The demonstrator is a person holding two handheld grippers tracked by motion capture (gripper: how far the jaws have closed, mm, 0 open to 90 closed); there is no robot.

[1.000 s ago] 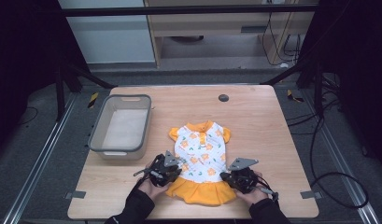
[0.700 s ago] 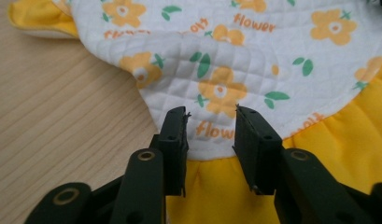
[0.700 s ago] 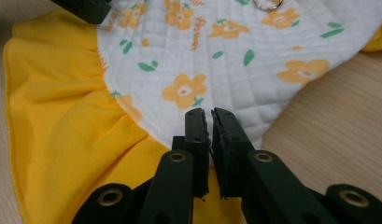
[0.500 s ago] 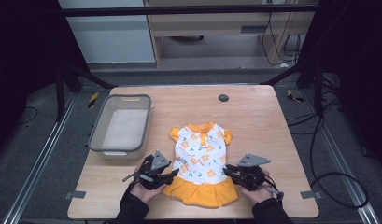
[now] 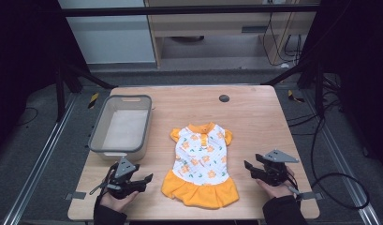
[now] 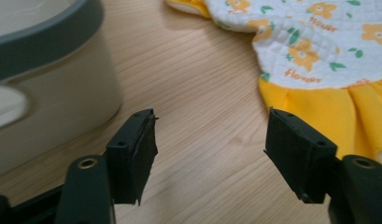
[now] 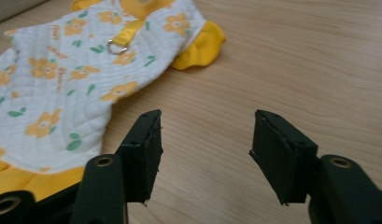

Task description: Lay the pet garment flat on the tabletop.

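Note:
A small white quilted dress [image 5: 202,159] with orange flowers, an orange collar and an orange ruffled hem lies flat in the middle of the wooden table [image 5: 254,117]. My left gripper [image 5: 144,179] rests on the table to the left of the hem, open and empty; the dress [image 6: 319,51] sits off to its right. To the right of the dress, my right gripper [image 5: 247,165] stands open with bare wood between its jaws. From there the dress [image 7: 62,79] lies to the left, with a metal ring [image 7: 115,46] on its front.
A grey plastic bin [image 5: 121,126] stands at the table's left, close beside my left gripper; its wall [image 6: 44,93] is just left of the jaws. A dark round hole [image 5: 224,98] sits near the table's far edge. Black frame posts flank the table.
Both grippers have let go of the hem and moved outward, the left to the left and the right to the right. The dress now lies flat by itself.

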